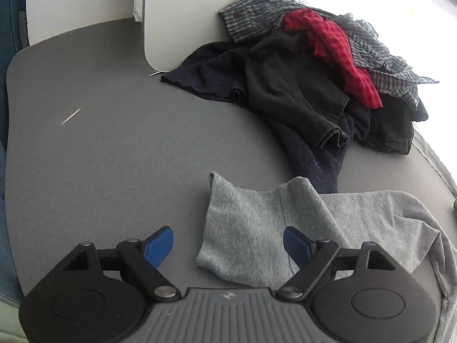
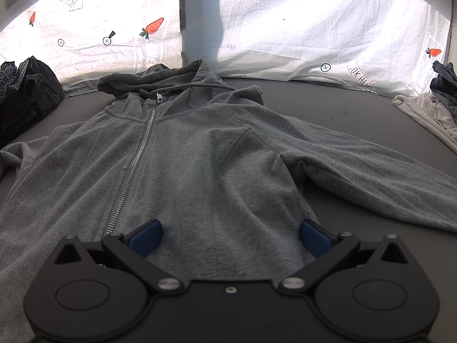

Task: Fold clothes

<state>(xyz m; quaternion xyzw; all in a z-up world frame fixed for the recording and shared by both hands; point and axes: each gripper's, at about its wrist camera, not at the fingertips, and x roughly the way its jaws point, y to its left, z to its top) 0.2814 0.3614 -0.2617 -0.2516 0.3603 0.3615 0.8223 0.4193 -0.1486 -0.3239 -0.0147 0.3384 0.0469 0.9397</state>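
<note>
A grey zip-up hoodie (image 2: 205,148) lies flat and front up on the grey table (image 2: 328,108), hood at the far end, its zip closed. One sleeve (image 2: 371,165) stretches out to the right. In the left wrist view the other sleeve's cuff end (image 1: 245,228) rests on the table (image 1: 100,157). My left gripper (image 1: 228,245) is open just above it, with the cuff lying between its blue pads (image 1: 158,245) and neither pad pressing on it. My right gripper (image 2: 230,237) hovers open over the hoodie's lower body, holding nothing.
A heap of unfolded clothes (image 1: 314,71), dark, red and checked, sits at the far right of the left wrist view beside a white upright board (image 1: 171,14). A white printed sheet (image 2: 314,28) hangs behind the table. More garments (image 2: 428,108) lie at the right edge.
</note>
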